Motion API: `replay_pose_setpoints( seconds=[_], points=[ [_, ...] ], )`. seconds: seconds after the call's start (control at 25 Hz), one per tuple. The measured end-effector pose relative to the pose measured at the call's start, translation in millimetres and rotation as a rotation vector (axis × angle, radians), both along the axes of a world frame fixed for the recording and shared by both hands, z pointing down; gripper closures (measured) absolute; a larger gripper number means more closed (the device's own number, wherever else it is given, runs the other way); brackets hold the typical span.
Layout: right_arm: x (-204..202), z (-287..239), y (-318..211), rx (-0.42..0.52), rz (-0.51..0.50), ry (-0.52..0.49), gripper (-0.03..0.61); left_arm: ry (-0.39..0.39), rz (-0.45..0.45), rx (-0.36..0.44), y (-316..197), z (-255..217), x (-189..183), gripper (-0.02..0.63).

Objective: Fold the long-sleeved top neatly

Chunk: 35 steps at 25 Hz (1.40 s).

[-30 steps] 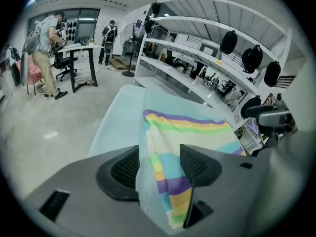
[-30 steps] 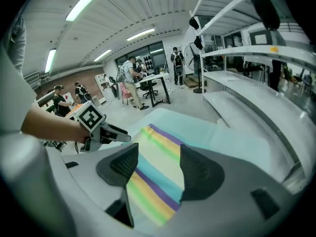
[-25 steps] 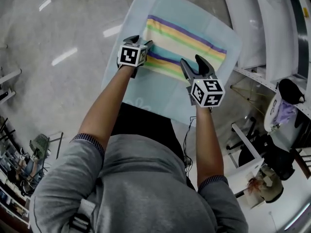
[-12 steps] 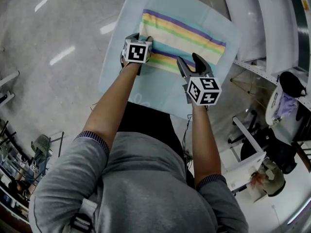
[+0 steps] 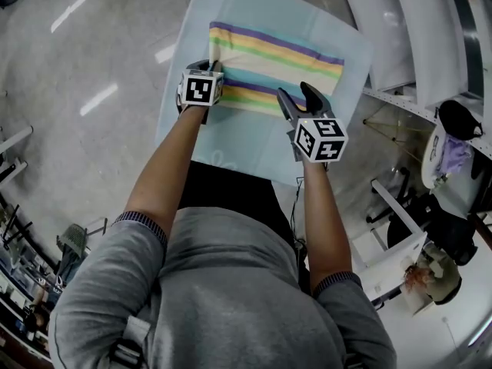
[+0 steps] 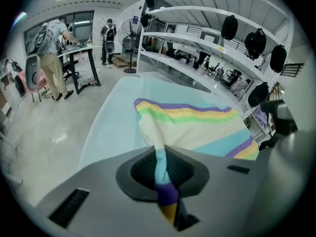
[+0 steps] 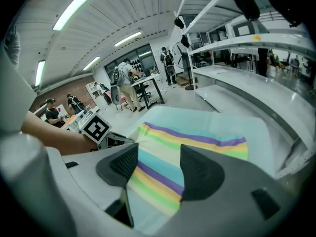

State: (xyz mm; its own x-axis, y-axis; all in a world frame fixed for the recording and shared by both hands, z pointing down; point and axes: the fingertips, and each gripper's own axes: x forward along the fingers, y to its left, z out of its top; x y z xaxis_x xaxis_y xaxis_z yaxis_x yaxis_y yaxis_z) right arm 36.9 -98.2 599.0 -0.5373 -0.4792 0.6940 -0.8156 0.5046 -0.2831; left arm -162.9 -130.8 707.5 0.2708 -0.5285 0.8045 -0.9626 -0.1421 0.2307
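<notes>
The striped top (image 5: pixel 269 64) lies folded into a rectangle on the light blue table cover (image 5: pixel 231 141). My left gripper (image 5: pixel 211 69) is at the top's near left corner. Its jaws have just been closing, and a bunched fold of the striped cloth (image 6: pixel 160 154) is now pinched between the pads, so my left gripper (image 6: pixel 161 164) is shut on it. My right gripper (image 5: pixel 296 98) hovers over the near right edge of the top, jaws wide apart. In the right gripper view the stripes (image 7: pixel 190 147) show through the gap of my right gripper (image 7: pixel 158 169), and nothing is held.
White shelving (image 5: pixel 400 44) runs along the table's right side, with dark bags (image 6: pixel 254 41) hanging on it. A chair and clutter (image 5: pixel 438 244) stand at the lower right. People work at a desk (image 6: pixel 52 53) across the grey floor (image 5: pixel 77 91).
The left gripper's jaws have closed on the top's near left corner, which now rises into them. The right gripper has stayed open over the near edge.
</notes>
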Motion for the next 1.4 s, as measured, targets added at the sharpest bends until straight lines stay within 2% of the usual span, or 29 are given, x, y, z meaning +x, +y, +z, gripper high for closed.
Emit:
replay_pose_setpoints(
  seconds=[0.28,0.48,0.68,0.96,1.16,1.4],
  points=[
    [5,-8,0,0.009,0.01,-0.003,0.298,-0.072,-0.049,-0.006,10,-18,-54,0.572],
    [14,-16,-2,0.012,0.021,-0.014,0.298,-0.091,-0.072,-0.011,13,-41,-59,0.572],
    [26,-29,0,0.025,0.002,-0.03,0.298,-0.124,-0.055,0.024,11,-77,-31,0.572],
    [51,-38,-2,0.041,-0.013,-0.046,0.298,-0.096,-0.049,0.056,6,-115,28,0.572],
    [68,-44,0,0.048,0.009,-0.068,0.298,-0.09,0.016,0.064,4,-128,79,0.572],
    [100,-36,2,0.037,0.061,-0.082,0.298,-0.057,0.088,0.045,-2,-122,146,0.572]
  ],
)
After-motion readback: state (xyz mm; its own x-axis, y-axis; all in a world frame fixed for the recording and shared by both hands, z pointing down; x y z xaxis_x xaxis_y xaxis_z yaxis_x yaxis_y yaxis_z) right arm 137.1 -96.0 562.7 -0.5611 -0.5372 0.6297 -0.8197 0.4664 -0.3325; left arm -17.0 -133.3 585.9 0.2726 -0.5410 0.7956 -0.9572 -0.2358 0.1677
